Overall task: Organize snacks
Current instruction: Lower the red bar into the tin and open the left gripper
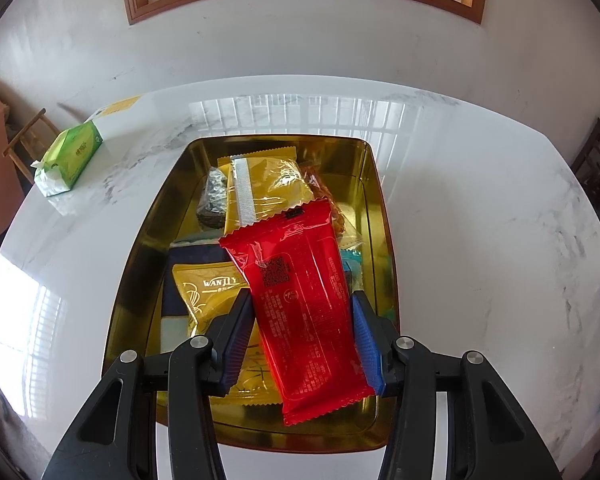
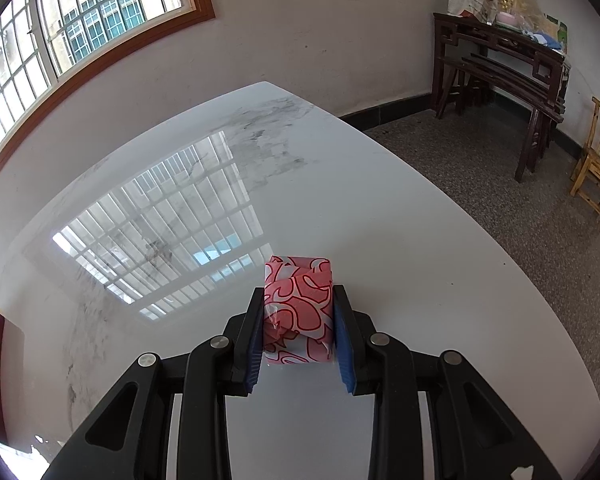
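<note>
Left wrist view: my left gripper (image 1: 300, 308) clamps a red snack packet (image 1: 300, 304) over the gold tin (image 1: 374, 184), so I should lower before letting go. Right wrist view: my right gripper (image 2: 299, 320) squeezes a pink wrapped snack (image 2: 299, 308) on the white table (image 2: 380, 220).

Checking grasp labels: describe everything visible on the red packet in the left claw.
The red packet is a glossy, long, flat plastic-film pouch with crimped zigzag ends, a back seam, a QR code and fine print facing the camera. It looks sealed and full. It lies tilted, far end leaning left, between the blue ridged pads of the left claw, which close on its long sides. It sits above the gold tin, over the yellow packets; whether it touches them cannot be told.
</note>
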`<state>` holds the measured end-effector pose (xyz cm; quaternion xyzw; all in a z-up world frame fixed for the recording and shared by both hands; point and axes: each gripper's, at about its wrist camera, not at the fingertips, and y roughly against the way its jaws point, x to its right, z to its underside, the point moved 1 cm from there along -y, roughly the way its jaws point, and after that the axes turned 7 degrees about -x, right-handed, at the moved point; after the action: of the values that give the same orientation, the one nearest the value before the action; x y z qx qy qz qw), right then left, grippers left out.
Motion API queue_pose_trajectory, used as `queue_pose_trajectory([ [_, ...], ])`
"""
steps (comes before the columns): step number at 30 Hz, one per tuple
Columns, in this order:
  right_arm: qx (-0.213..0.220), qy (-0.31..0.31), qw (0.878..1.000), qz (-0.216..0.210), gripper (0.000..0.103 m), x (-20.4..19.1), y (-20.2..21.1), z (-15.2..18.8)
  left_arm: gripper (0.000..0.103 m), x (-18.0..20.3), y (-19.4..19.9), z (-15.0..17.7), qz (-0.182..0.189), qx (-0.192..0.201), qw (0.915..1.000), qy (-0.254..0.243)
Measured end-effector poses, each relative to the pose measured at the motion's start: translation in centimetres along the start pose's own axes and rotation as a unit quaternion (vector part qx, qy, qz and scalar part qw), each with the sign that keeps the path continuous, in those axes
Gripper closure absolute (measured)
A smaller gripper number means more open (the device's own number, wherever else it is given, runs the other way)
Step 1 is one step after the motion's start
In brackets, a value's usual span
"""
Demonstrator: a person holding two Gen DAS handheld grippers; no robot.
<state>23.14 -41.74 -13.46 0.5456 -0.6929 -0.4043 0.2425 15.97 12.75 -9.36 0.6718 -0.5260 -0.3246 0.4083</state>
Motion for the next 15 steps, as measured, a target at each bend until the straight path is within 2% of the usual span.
queue_pose_trajectory([
  [15, -0.001, 0.005, 1.000, -0.002, 0.074, 0.1, 0.0, 0.0, 0.054, 0.1, -1.1, 0.1, -0.008, -0.007, 0.9999, -0.006],
])
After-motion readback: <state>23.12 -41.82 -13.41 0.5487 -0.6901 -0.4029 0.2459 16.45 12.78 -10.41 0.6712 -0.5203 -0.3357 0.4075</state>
